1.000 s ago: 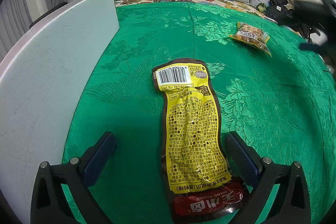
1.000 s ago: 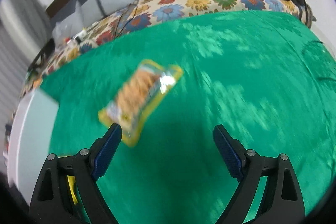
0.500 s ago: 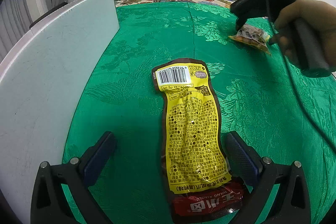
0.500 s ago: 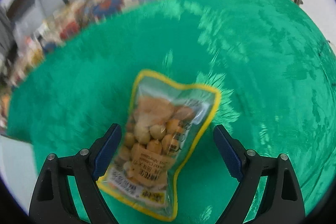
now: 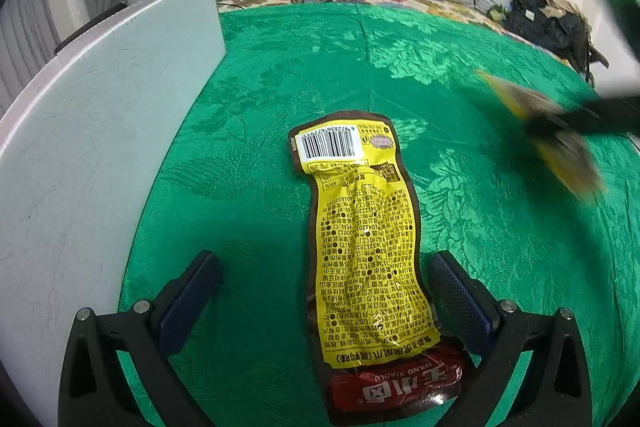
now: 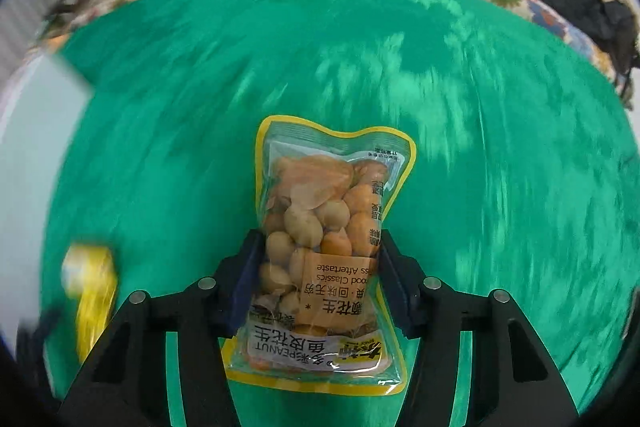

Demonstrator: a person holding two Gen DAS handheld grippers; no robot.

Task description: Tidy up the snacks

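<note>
Right gripper (image 6: 318,279) jaws pinching the clear yellow-edged peanut packet (image 6: 326,251) above the green patterned bedspread (image 6: 500,187), left gripper (image 5: 320,295) jaws spread wide around the long yellow-and-brown snack pouch (image 5: 362,251) lying flat on that bedspread, beside the pale grey board (image 5: 88,131).

The long yellow snack packet (image 5: 362,247), lying between the fingers of the left hand-held gripper (image 5: 320,291), carries a barcode at its far end, with digits too small to read surely. Its red near end reads "WANG XIAOLI", upside down, beside large white Chinese characters. Dense small Chinese print fills the yellow panel. The peanut bag (image 6: 324,259) clamped in the right hand-held gripper (image 6: 318,279) reads, upside down, "PEANUT", "Classics" and "Aftertaste", with Chinese characters.
</note>
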